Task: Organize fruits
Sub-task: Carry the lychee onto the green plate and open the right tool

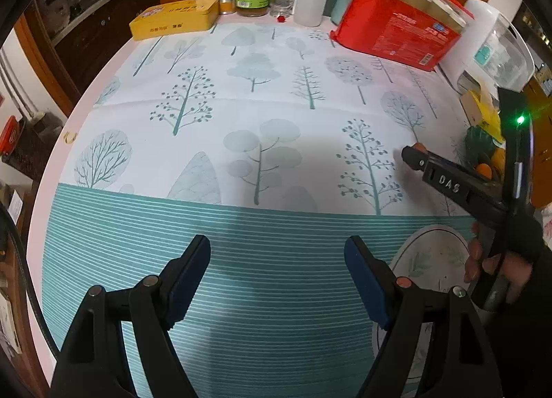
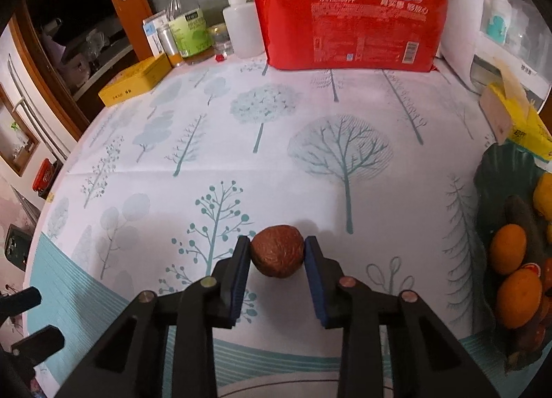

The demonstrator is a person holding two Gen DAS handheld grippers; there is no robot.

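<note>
Right gripper (image 2: 277, 254) fingers had closed on the small round wrinkled brown fruit (image 2: 277, 250), pads at its widest sides | fruit sat on the tabletop, well left of the dark green leaf-shaped dish (image 2: 496, 170) | judged light, hard-shelled, prone to roll | left gripper (image 1: 277, 277) fingers wide apart, empty

R tongs (image 2: 277, 253) angled down over worktop (image 2: 310, 163), pads clamped on brown round fruit (image 2: 277, 255). L tongs (image 1: 277, 277) wide apart, empty, above worktop.

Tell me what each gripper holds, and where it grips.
Right gripper clamps the brown fruit by its two sides. Left gripper is open, holding nothing.
</note>
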